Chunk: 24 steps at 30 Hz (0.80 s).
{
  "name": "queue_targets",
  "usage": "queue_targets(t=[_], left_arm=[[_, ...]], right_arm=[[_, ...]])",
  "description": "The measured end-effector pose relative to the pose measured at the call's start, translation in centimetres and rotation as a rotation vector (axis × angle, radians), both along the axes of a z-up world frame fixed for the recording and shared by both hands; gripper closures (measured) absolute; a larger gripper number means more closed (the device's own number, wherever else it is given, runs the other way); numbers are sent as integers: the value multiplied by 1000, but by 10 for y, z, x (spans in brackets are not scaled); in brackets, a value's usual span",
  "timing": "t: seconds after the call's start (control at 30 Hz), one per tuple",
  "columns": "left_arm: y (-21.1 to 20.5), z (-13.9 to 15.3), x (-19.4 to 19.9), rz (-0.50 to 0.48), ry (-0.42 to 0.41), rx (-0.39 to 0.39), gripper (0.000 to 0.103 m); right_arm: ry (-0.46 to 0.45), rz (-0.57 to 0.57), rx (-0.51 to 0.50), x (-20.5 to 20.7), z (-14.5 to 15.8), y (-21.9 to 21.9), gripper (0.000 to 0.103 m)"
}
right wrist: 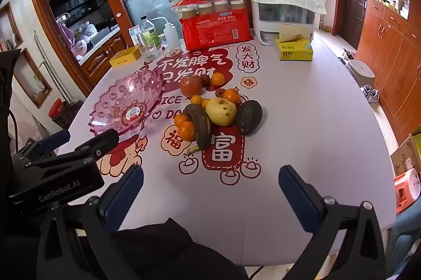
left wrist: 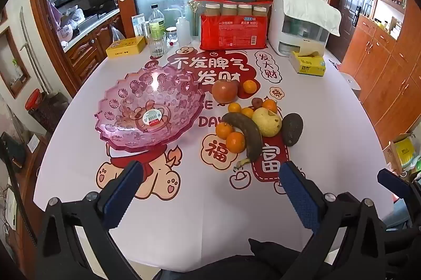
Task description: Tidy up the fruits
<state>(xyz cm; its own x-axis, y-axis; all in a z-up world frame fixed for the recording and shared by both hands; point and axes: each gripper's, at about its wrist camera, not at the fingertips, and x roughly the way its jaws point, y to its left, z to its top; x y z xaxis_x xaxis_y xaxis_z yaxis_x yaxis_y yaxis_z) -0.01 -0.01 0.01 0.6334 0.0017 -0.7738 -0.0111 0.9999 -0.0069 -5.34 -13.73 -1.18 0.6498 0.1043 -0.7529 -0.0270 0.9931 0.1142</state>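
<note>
A pink plastic fruit bowl (left wrist: 147,111) stands empty on the table's left; it also shows in the right wrist view (right wrist: 126,101). To its right lies a pile of fruit: a red apple (left wrist: 224,91), a yellow pear (left wrist: 266,122), a browned banana (left wrist: 247,133), a dark avocado (left wrist: 292,129) and several small oranges (left wrist: 235,141). The same pile shows in the right wrist view, with the pear (right wrist: 221,111) in its middle. My left gripper (left wrist: 210,190) is open and empty near the table's front edge. My right gripper (right wrist: 210,190) is open and empty, to the right of the left one.
At the table's back stand a red package (left wrist: 234,29) with jars, a white appliance (left wrist: 302,24), a yellow tissue box (left wrist: 307,64), a yellow tin (left wrist: 126,47), bottles and a glass (left wrist: 158,43). Wooden cabinets (right wrist: 389,43) line the right.
</note>
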Motion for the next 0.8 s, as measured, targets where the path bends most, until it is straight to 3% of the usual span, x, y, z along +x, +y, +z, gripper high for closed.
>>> queue_targets(t=[0.8], left_arm=[[0, 0, 0, 1, 1, -1, 1]], right_arm=[[3, 1, 2, 6, 0, 0, 0]])
